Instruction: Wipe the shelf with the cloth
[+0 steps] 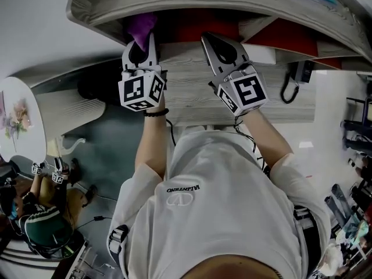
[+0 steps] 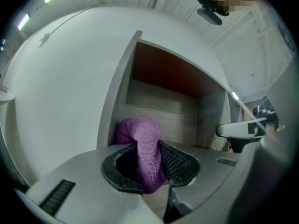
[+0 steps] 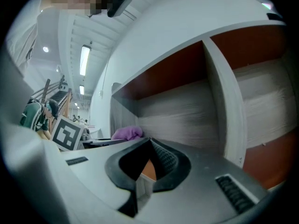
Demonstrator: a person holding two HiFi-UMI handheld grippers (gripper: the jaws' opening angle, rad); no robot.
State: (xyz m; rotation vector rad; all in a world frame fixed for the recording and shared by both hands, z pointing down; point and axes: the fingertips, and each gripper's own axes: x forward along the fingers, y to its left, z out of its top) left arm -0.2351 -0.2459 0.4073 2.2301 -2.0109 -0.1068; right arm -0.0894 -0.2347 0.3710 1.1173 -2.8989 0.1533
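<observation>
In the head view my left gripper (image 1: pixel 142 38) is raised to the left end of the grey wood-grain shelf (image 1: pixel 192 74), shut on a purple cloth (image 1: pixel 141 24) that bunches above the jaws. In the left gripper view the cloth (image 2: pixel 142 134) hangs down between the two pads and rests against the compartment's left corner, in front of the shelf back (image 2: pixel 173 111). My right gripper (image 1: pixel 210 40) is beside it at the shelf's front, shut on nothing; its view looks along the shelf board (image 3: pixel 187 118) and shows the cloth (image 3: pixel 126 133) to the left.
An upright divider (image 3: pixel 224 101) splits the shelf into compartments with red-brown ceilings. A white wall (image 2: pixel 60 87) flanks the shelf's left side. A black hook-like fitting (image 1: pixel 293 77) hangs at the right. Another person (image 1: pixel 40 220) sits at lower left near a round white table (image 1: pixel 23 121).
</observation>
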